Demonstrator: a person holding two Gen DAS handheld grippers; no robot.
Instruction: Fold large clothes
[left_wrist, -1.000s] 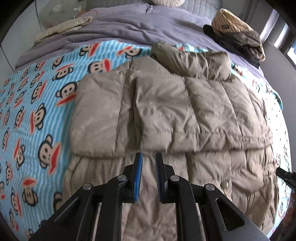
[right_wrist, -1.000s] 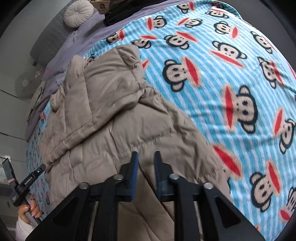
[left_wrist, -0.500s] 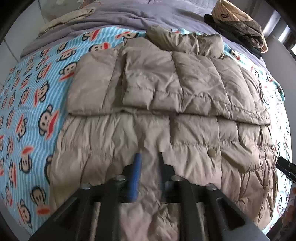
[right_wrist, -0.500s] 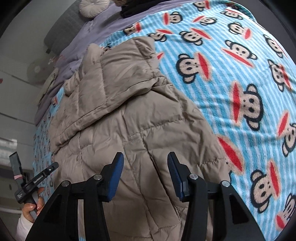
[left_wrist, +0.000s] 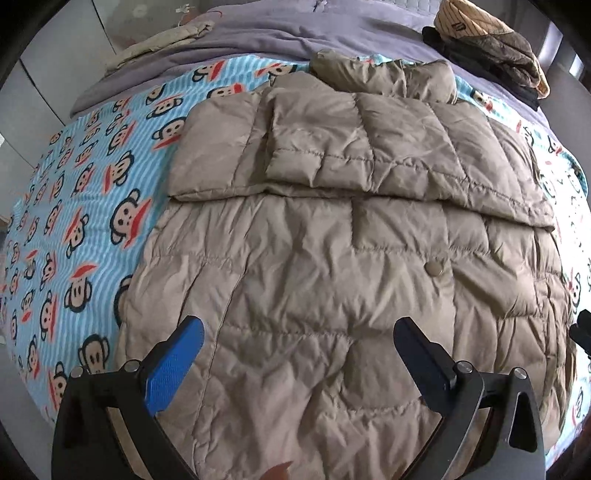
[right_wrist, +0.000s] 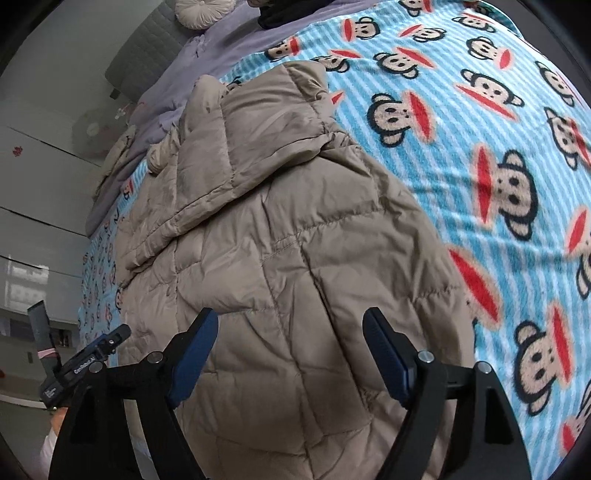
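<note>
Left gripper (left_wrist: 297, 334) has its jaws spread wide, nothing between them, hovering over the lower half of the tan puffer coat (left_wrist: 351, 236). Right gripper (right_wrist: 290, 330) likewise spread wide and empty, over the same coat (right_wrist: 280, 236) near its right edge. Coat lies flat on the monkey-print blanket (left_wrist: 85, 206), which covers the bed; both sleeves are folded across the upper body, one cuff (left_wrist: 295, 166) overlapping the other sleeve, hood (left_wrist: 384, 75) at the far end toward the grey duvet (left_wrist: 258, 35). A snap button (left_wrist: 433, 268) shows on the lower panel. Lower half is unfolded and wrinkled (hem edge is out of frame below the fingers, can't tell how it lies). Stack of dark and striped clothes (left_wrist: 491, 35) sits on the far right corner of the bed, apart from the coat. Round cushion (right_wrist: 201, 13) sits at the headboard in the right wrist view.
</note>
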